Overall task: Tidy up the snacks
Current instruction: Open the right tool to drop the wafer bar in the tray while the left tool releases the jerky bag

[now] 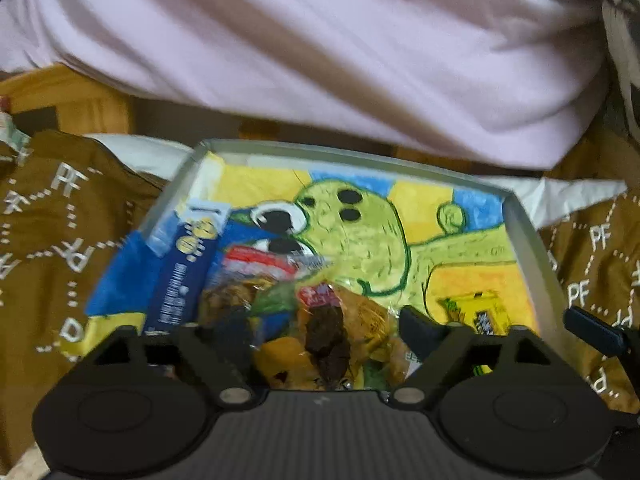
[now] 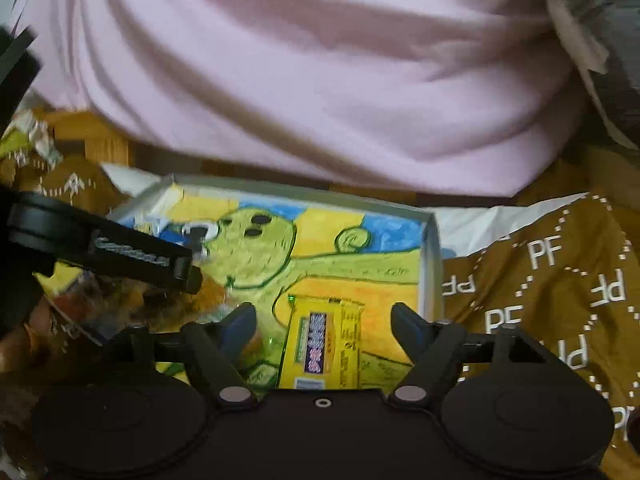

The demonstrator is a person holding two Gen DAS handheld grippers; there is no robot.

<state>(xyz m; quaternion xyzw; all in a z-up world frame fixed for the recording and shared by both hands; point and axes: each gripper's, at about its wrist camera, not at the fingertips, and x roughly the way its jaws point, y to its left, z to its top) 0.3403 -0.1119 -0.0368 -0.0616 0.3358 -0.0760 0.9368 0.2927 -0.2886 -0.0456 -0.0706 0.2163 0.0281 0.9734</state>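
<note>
Snacks (image 1: 320,320) btwn left tongs (image 1: 326,330)

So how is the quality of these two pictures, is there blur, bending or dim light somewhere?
Left wrist view: motion blur smears the clear-wrapped snack bag between the left claw fingers; the grey tray rim bows from fisheye. Right wrist view: soft too, the yellow snack packet's print is unreadable; lighting dim and warm, no glare.
</note>
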